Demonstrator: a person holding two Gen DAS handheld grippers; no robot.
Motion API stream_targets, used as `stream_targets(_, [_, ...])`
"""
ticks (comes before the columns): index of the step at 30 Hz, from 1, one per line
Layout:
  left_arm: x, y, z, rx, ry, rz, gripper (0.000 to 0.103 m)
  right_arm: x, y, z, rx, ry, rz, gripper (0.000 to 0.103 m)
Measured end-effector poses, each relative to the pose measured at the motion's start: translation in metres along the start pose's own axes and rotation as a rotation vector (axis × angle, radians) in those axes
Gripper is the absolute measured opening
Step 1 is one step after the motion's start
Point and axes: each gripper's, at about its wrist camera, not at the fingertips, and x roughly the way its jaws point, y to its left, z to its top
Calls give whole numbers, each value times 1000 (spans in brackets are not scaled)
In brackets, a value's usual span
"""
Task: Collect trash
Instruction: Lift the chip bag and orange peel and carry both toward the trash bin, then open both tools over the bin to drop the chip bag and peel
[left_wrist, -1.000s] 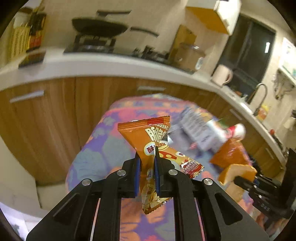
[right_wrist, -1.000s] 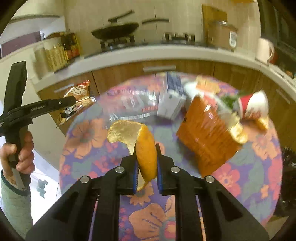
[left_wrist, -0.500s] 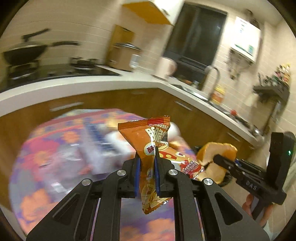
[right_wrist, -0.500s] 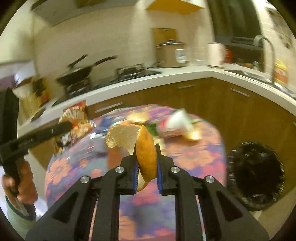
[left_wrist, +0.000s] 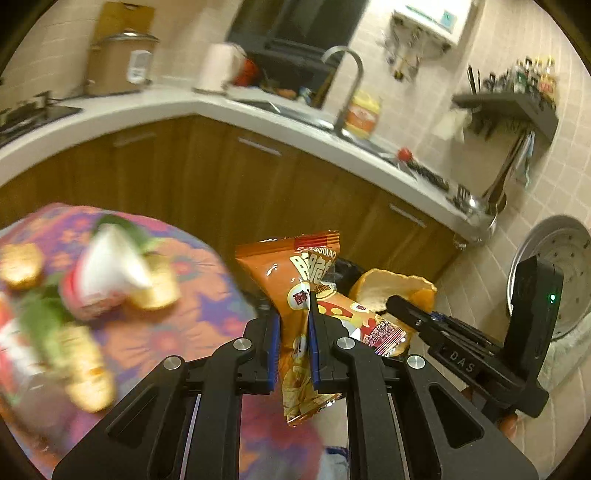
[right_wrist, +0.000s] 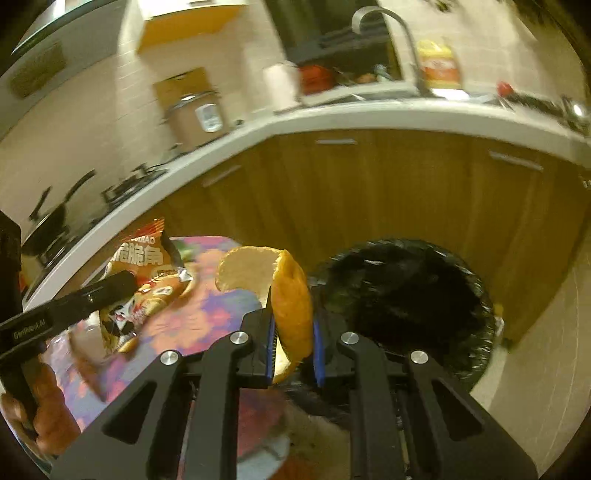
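Observation:
My left gripper (left_wrist: 292, 321) is shut on an orange snack packet (left_wrist: 295, 273), held above the edge of the flowered table (left_wrist: 207, 295). The packet also shows in the right wrist view (right_wrist: 147, 280), held by the left gripper (right_wrist: 122, 282). My right gripper (right_wrist: 293, 325) is shut on an orange peel (right_wrist: 288, 291), beside a bin lined with a black bag (right_wrist: 406, 295). The peel also shows in the left wrist view (left_wrist: 391, 291), with the right gripper (left_wrist: 397, 304) to the right of the packet.
More litter lies blurred on the table: a white and red cup (left_wrist: 103, 277) and yellow wrappers (left_wrist: 155, 291). Wooden cabinets (left_wrist: 258, 192) under a white counter (left_wrist: 147, 110) curve behind. A sink tap (left_wrist: 347, 81) stands on the counter. Tiled floor (right_wrist: 535, 387) lies right of the bin.
Both grippers have swung right, away from the table's middle toward the black-lined bin, each still holding its item. The bin now fills more of the right wrist view.

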Motion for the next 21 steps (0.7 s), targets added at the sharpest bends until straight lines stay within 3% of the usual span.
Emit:
stream_targets(4, [45,-25,2,38,39,6,11,15,-30,2,46,22,-58,13])
stream_targets(13, [102,-46,6,62,123,21,14,60,-76,2,130,154,-154,16])
stream_targets(16, [110,-46,5,64,134,28,20,68,-88,-1,144,197,-160,27])
stream_targets(19, [116,-45,4,58,149,30,26,66,-89,-4,156,198,-174,57])
stream_targets(21, [119,-44,4,58,157,25,27,62,-90,-5,159,190,-170,58])
